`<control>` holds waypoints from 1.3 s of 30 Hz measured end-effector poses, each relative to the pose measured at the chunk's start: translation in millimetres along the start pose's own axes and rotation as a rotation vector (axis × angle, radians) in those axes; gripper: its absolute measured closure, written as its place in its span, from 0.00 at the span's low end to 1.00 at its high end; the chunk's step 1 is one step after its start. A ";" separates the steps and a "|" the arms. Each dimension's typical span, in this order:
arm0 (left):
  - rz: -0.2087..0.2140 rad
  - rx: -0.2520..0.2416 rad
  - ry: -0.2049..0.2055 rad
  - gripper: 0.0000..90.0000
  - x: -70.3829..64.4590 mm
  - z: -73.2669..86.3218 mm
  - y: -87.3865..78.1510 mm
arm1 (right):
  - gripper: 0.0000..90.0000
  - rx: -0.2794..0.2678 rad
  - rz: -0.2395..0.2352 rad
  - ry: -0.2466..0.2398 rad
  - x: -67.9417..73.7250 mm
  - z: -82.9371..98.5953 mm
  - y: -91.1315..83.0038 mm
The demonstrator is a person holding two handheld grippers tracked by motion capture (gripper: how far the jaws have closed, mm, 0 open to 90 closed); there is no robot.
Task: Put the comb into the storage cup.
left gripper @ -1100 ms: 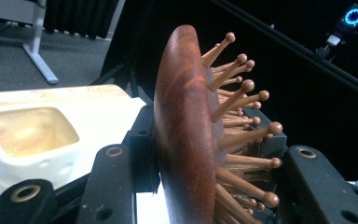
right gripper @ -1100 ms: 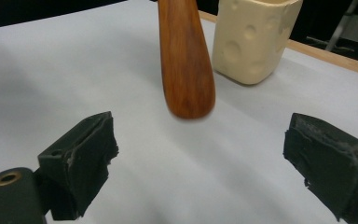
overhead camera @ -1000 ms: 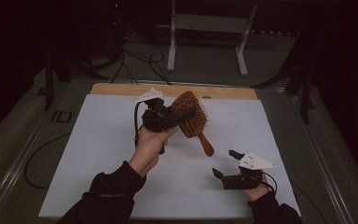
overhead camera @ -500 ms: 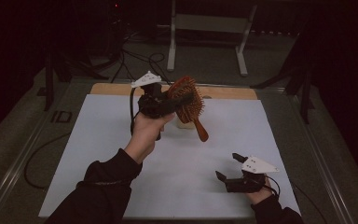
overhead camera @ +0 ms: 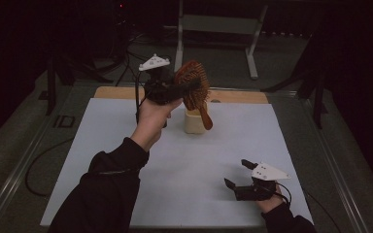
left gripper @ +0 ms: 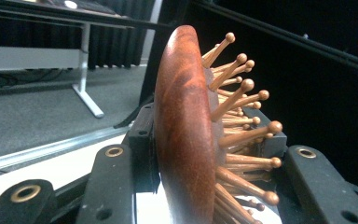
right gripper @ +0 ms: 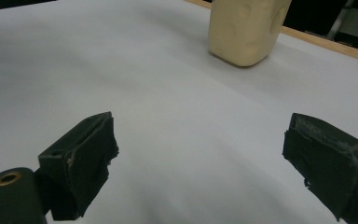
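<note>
**a:** so, where's the hairbrush (overhead camera: 194, 85) at? looks like it's being held up in the air by the left gripper (overhead camera: 175, 91), clamped across the paddle head, with the handle hanging down toward the cream cup (overhead camera: 194, 121) at the far side of the white mat (overhead camera: 126, 145).

**b:** yep. in the left gripper view the wooden back (left gripper: 184, 135) is pressed against one jaw and the ball-tipped bristles (left gripper: 242, 135) are squashed against the other. so it's closed on the brush head, no doubt there.

**a:** and the right gripper (overhead camera: 238, 182)?

**b:** parked low at the near right of the mat, jaws spread wide, nothing between them. in its own view only bare mat is seen between the pads (right gripper: 81, 158), with the cup (right gripper: 247, 30) well ahead.

**a:** what could be messed up from here, you reckon?

**b:** the grip, mostly. springy bristles are being squeezed on one side and a curved, polished back on the other, so the head could be rotated or slipped out if the hand is tilted fast. also the handle tip looks near the cup rim, though touching or just in front can't be told from above. if it's lowered off-centre, the cup could be knocked over, since it looks light and isn't being steadied by anything.
</note>
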State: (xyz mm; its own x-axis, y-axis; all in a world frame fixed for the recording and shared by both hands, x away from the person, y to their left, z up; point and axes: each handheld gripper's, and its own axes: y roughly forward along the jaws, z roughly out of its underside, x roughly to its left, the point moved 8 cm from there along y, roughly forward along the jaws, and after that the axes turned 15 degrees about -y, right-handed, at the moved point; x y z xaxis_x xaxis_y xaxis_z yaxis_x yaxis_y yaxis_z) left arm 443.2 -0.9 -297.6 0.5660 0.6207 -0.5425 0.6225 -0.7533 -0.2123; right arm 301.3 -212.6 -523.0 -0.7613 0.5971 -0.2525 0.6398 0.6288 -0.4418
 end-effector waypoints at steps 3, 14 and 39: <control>-0.026 -0.028 -0.006 0.62 6.8 -8.4 2.5 | 0.09 -0.002 0.001 0.000 0.0 -0.1 0.0; -0.109 -0.075 -0.008 0.62 36.4 -21.9 19.1 | 0.09 -0.002 0.004 -0.010 -0.8 0.0 -0.2; -0.179 -0.043 -0.025 0.62 77.1 -3.5 58.5 | 0.09 0.000 -0.017 -0.013 -0.5 2.1 0.0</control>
State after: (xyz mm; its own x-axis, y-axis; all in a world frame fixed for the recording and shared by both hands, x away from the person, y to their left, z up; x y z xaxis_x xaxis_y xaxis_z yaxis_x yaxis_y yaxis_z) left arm 525.1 3.7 -349.0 0.4308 0.7384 -0.5189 0.7352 -0.6206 -0.2726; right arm 301.5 -214.0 -524.6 -0.7734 0.5799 -0.2562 0.6268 0.6389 -0.4459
